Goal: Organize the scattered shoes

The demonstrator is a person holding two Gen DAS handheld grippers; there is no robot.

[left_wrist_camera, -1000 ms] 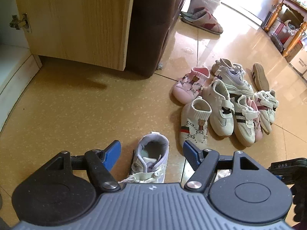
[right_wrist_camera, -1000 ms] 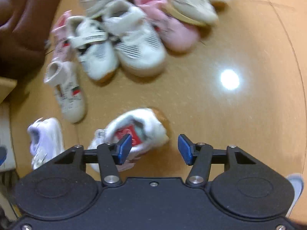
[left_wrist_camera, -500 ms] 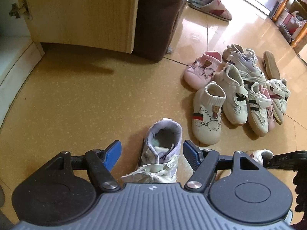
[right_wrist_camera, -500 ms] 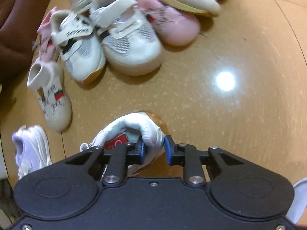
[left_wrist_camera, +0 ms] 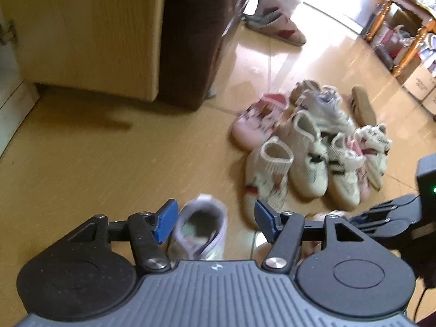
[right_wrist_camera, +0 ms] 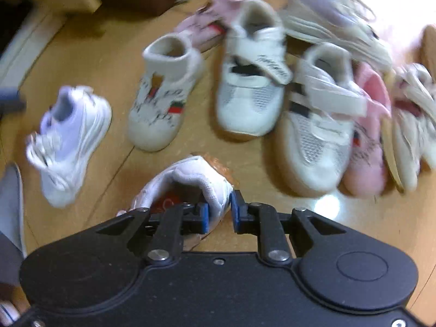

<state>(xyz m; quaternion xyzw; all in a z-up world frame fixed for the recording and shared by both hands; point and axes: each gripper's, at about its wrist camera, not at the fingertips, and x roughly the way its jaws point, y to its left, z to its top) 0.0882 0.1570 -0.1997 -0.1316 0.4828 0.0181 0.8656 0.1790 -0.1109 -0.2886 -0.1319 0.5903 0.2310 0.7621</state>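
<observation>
A lavender-and-white sneaker (left_wrist_camera: pixel 201 226) stands on the tan floor between the fingers of my left gripper (left_wrist_camera: pixel 215 218). Those jaws are closing; the left pad is next to the shoe's collar and the right pad stands clear of it. The same sneaker (right_wrist_camera: pixel 68 141) shows at the left of the right wrist view. My right gripper (right_wrist_camera: pixel 220 212) is closing and pinches the heel collar of a white shoe with a red insole (right_wrist_camera: pixel 188 179). Beyond lies a pile of small shoes (right_wrist_camera: pixel 272 81), also seen as the pile (left_wrist_camera: pixel 313 150) from the left wrist.
A cream sock-style shoe with a red-green stripe (left_wrist_camera: pixel 267 179) lies nearest the lavender one. A wooden cabinet door (left_wrist_camera: pixel 90 32) and dark brown furniture (left_wrist_camera: pixel 196 32) stand behind. Slippers (left_wrist_camera: pixel 275 24), wooden table legs (left_wrist_camera: pixel 408 49) and boxes (left_wrist_camera: pixel 419 81) sit farther right.
My right gripper went from open around the white shoe to shut on its heel collar, and rolled, so the pile swung round in its view. The left gripper's jaws narrowed slightly.
</observation>
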